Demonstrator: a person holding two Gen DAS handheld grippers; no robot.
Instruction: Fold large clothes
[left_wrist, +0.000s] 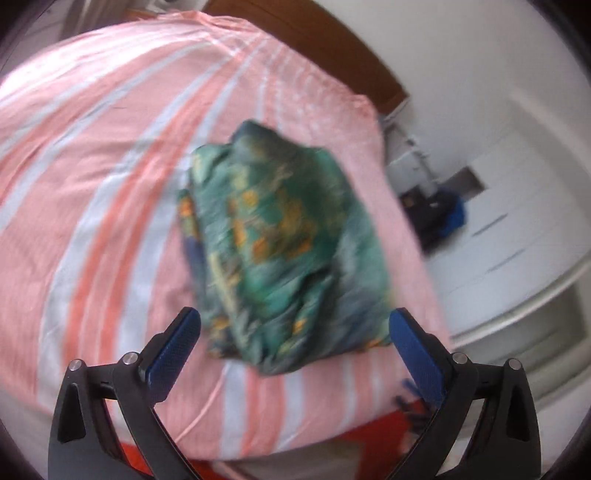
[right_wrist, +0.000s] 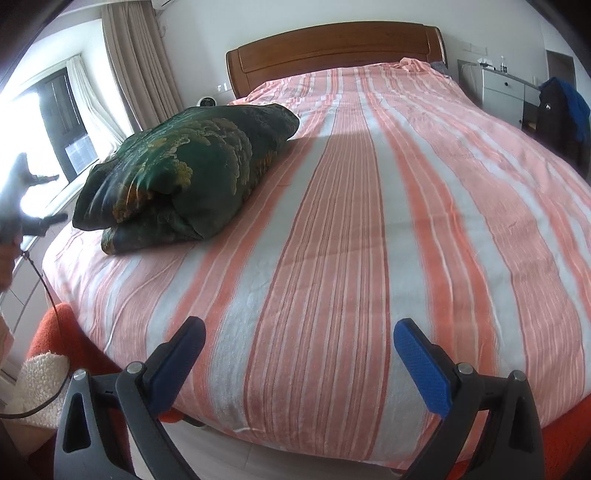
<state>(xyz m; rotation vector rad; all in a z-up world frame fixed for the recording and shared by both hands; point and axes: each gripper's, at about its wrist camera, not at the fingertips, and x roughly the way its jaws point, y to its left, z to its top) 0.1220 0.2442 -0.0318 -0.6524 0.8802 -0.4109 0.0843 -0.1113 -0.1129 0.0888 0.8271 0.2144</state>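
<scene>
Both grippers hang spread wide and empty above a bed: the left gripper (left_wrist: 294, 326) over a folded green patterned garment (left_wrist: 280, 251), the right gripper (right_wrist: 299, 345) over bare striped cover. That bundle (right_wrist: 184, 173) sits near the bed's left edge on the pink-and-white bedspread (right_wrist: 369, 221). Behind stand a wooden headboard (right_wrist: 332, 48), curtains (right_wrist: 136, 62) by a window, and a white dresser (right_wrist: 506, 92). Left view is blurred.
</scene>
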